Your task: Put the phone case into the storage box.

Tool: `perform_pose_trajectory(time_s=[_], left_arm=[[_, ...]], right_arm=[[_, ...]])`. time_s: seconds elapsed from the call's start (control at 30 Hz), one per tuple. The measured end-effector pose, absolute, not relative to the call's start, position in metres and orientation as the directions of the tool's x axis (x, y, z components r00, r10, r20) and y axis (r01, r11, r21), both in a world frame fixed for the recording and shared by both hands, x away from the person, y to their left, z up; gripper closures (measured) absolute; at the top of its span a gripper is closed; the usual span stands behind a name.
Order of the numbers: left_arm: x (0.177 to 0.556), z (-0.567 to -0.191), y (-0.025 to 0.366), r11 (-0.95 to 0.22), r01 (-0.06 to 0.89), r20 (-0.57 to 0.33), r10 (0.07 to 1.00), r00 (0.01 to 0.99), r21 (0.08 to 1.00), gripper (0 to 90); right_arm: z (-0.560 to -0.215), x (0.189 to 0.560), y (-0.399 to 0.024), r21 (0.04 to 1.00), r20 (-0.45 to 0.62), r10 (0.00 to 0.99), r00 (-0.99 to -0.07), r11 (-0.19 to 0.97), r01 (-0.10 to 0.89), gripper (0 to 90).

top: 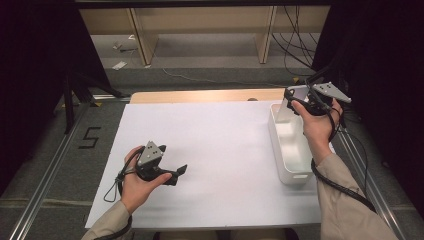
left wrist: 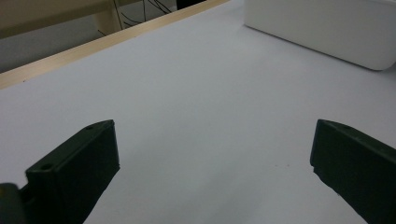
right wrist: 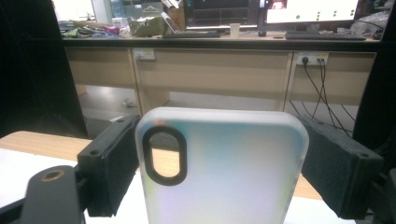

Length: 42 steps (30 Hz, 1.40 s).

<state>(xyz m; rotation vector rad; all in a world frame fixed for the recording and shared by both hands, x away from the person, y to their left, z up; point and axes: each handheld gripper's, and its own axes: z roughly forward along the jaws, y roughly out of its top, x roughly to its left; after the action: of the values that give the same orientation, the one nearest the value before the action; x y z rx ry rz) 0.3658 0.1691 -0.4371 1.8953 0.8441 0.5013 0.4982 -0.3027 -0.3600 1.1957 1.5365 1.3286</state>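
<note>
Phone case [right wrist: 224, 168] bottom cut off by right gripper view's lower edge.

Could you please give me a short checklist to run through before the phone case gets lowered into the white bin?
1. Grip: the right gripper has its pads on both side edges of the phone case: ok.
2. Case attitude: it stands upright between the jaws, camera cutout near the top: ok.
3. Position: in the high view the case sits over the far end of the white bin: ok.
4. Bin interior free where the case would land: cannot tell, the hand hides part of it.
5. Left gripper open, holding nothing, resting well apart from the bin: ok.
</note>
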Motion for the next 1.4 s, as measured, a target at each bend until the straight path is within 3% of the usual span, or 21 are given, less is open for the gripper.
perform_pose_trajectory(time_s=[1.4], left_arm=[[0.366,-0.438,0.169,-0.292,0.341,-0.017,0.738,0.675,0.894,0.6]], right_arm=[[-0.364,0.512,-0.302,0.985,0.017,0.967,-0.255,0.028,0.171,18.0]])
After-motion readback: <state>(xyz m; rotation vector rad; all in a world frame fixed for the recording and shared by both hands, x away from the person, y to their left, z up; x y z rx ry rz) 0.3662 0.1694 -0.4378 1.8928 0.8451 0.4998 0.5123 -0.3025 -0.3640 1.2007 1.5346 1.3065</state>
